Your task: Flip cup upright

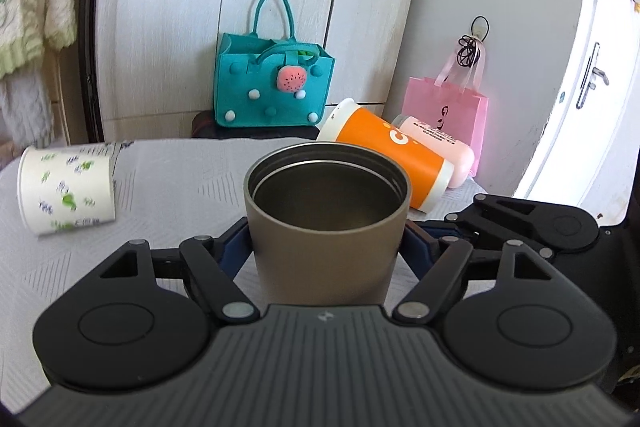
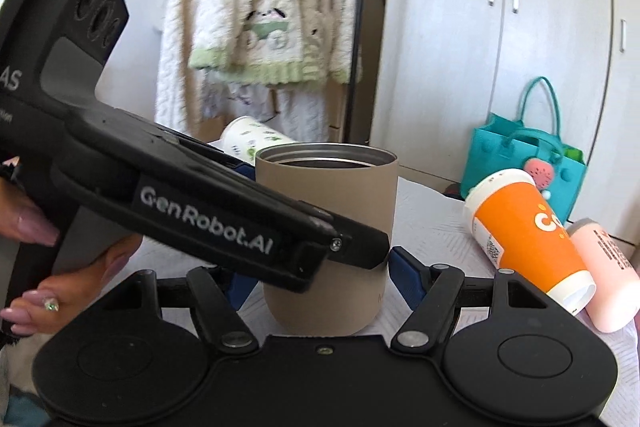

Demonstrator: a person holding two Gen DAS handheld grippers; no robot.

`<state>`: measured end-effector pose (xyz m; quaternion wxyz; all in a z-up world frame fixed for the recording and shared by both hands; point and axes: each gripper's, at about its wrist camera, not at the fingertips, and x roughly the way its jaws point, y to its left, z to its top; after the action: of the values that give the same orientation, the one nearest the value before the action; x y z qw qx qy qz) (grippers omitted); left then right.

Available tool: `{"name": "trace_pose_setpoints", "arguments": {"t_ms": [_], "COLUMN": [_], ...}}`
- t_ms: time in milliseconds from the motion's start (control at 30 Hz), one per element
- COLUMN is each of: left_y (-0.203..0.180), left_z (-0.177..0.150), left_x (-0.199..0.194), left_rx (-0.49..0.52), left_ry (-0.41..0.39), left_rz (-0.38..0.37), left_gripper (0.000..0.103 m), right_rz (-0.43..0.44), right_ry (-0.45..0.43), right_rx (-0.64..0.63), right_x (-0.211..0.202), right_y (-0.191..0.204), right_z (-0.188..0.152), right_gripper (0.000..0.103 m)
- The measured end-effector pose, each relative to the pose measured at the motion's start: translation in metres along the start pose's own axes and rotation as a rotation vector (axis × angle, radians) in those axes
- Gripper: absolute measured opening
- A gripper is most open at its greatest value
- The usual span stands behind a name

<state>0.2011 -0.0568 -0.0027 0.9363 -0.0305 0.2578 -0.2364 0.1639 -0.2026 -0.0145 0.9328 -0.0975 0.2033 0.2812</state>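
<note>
A tan metal cup (image 1: 326, 227) stands upright on the white table, mouth up; it also shows in the right wrist view (image 2: 328, 251). My left gripper (image 1: 326, 251) has its blue pads against both sides of the cup, shut on it. My right gripper (image 2: 320, 279) is around the same cup lower down, with its right blue pad (image 2: 406, 273) close to the cup's wall; whether it touches is unclear. The left gripper's body (image 2: 224, 215) crosses in front of the cup in the right wrist view.
An orange cup (image 1: 394, 157) and a pink bottle (image 1: 444, 151) lie on their sides at the right. A white paper cup with green print (image 1: 66, 187) lies on its side at the left. A teal bag (image 1: 272, 83) and pink bag (image 1: 448, 107) stand behind the table.
</note>
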Motion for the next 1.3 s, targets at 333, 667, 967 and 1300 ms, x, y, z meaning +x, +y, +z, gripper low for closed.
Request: {"name": "trace_pose_setpoints", "arguments": {"t_ms": [333,667,967,1300], "left_y": [-0.016,-0.011,-0.003,-0.009], "left_z": [-0.01,-0.012,-0.015,-0.02], "left_x": [-0.001,-0.011,-0.056,-0.118], "left_rx": [0.096,0.026,-0.039,-0.044], "left_ry": [-0.029,0.016,-0.015,-0.053], "left_rz": [0.027,0.025,0.078,0.187], "left_gripper": [0.077,0.083,0.084,0.091], "right_rz": [-0.039,-0.089,-0.142,-0.219], "right_ry": [-0.031,-0.036,-0.052,-0.092], "right_rx": [0.023,0.032,0.063,0.053], "right_x": [-0.001,-0.012,-0.043,-0.089], "right_y": [0.004,0.009,0.022,0.046], "right_z": [-0.01,-0.011,-0.008,0.0], "right_gripper": [0.075,0.08,0.086,0.089]}}
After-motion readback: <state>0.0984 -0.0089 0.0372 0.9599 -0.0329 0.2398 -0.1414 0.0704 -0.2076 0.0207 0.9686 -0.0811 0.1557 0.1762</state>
